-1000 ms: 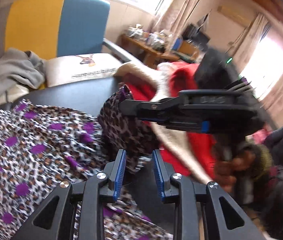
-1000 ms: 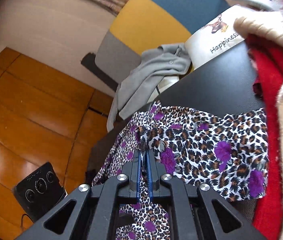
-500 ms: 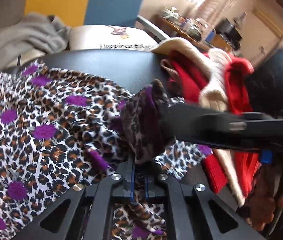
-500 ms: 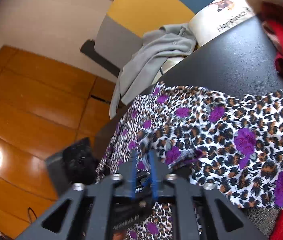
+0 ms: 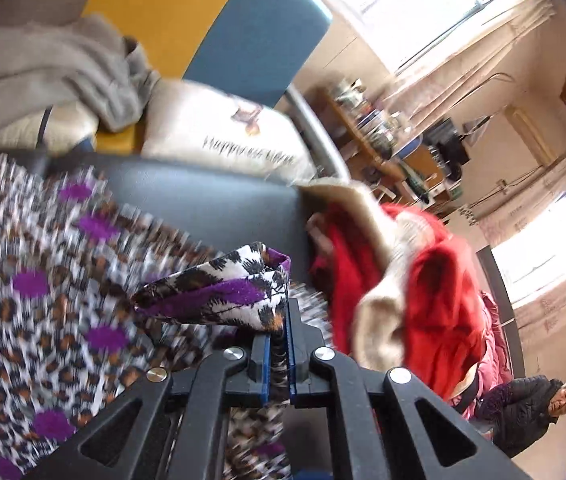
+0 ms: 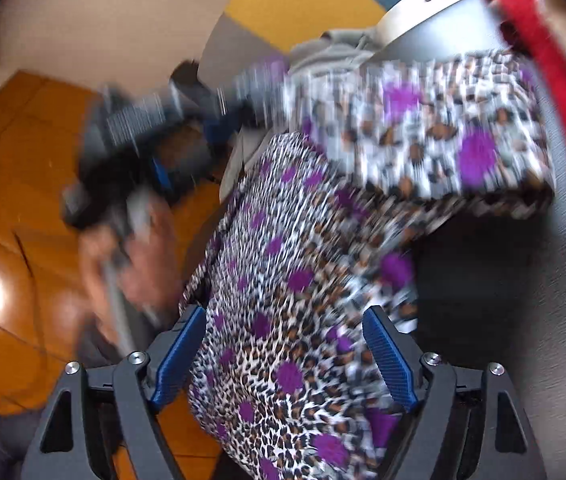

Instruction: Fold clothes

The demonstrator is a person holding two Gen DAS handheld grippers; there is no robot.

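Leopard-print cloth with purple blotches: the garment [image 5: 43, 280] lies spread on a dark table [image 5: 203, 196], one part already doubled over itself, the near part hanging off the table's front edge in the right wrist view [image 6: 283, 280]. Left gripper [image 5: 279, 354] has its blue pads pressed together on a folded hem of this garment, with a loop of fabric standing up just past the tips. Right gripper [image 6: 283, 356] stands spread wide, the cloth passing between its fingers; nothing is pinched there. Red fleece-lined garment [image 5: 423, 280] is heaped at the table's far right side, just beside the print cloth. Grey sweatshirt [image 5: 63, 68] and a printed cushion [image 5: 235, 136] sit behind the table on a yellow-and-blue chair [image 5: 211, 24]. Judgement: the fabric looks thin, light and limp, likely a bit slick; it drapes and bunches freely, so it will not hold a crease on its own and may slide off the table by the hanging end. Best taken at hems or corners, both layers caught together, well inside the pads, with the second hold at the opposite corner of the same edge so the fold carries over flat. Much of both views is motion-blurred.
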